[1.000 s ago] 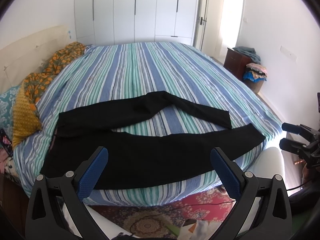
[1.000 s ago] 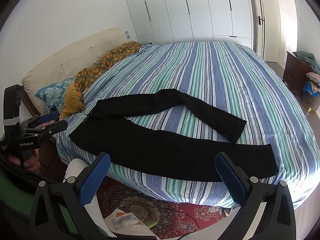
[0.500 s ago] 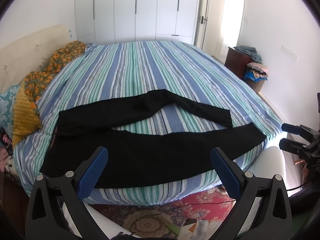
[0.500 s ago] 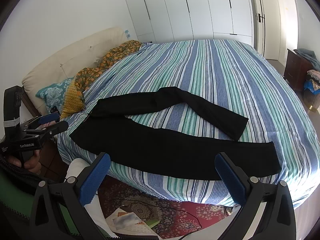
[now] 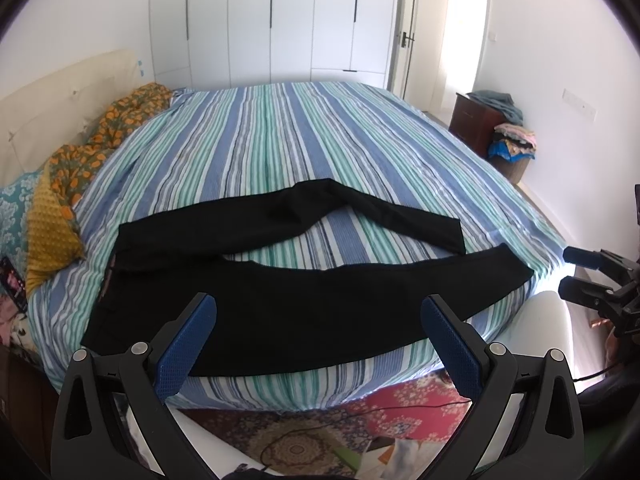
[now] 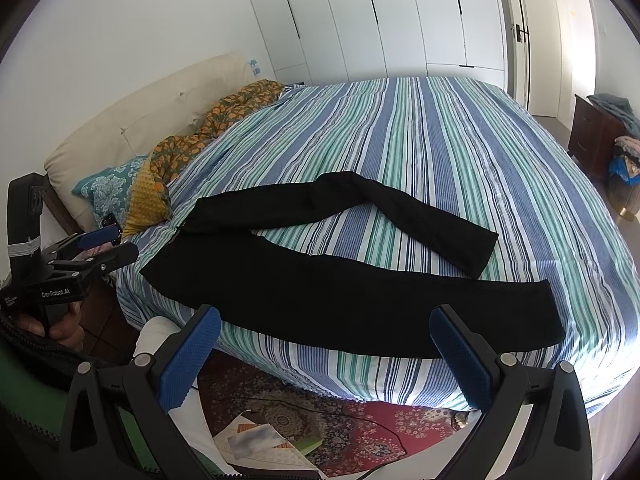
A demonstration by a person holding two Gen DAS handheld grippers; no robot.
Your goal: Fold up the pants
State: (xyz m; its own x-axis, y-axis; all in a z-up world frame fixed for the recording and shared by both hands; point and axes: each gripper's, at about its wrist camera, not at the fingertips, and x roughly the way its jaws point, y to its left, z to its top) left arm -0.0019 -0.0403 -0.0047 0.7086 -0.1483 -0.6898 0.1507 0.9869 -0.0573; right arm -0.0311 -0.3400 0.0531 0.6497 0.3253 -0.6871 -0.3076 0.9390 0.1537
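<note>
So the black pants (image 5: 304,304) are laid out flat on the striped bed (image 5: 288,140), running side to side across the middle of both frames, with the waist toward the left of the picture and the leg ends toward the right. The near leg lies straight along the bed's front edge, while the far leg bends up and away in the middle, so there's a wedge of bare sheet showing between them. That's the bit that matters: the long axis runs crosswise to both tools, and nothing is lined up for a fold yet. The left gripper (image 5: 318,340) sits low in its own frame with its blue pads spread wide and nothing between them; it looks nearer the waist end. The right gripper (image 6: 324,350) is just as wide open and empty (hovering off the bed edge, not touching cloth) and looks closer to the leg ends. My guess is the far leg needs bringing over onto the near one first. As for containers, there's a basket (image 5: 514,158) at the right of the left view heaped with clothes.
</note>
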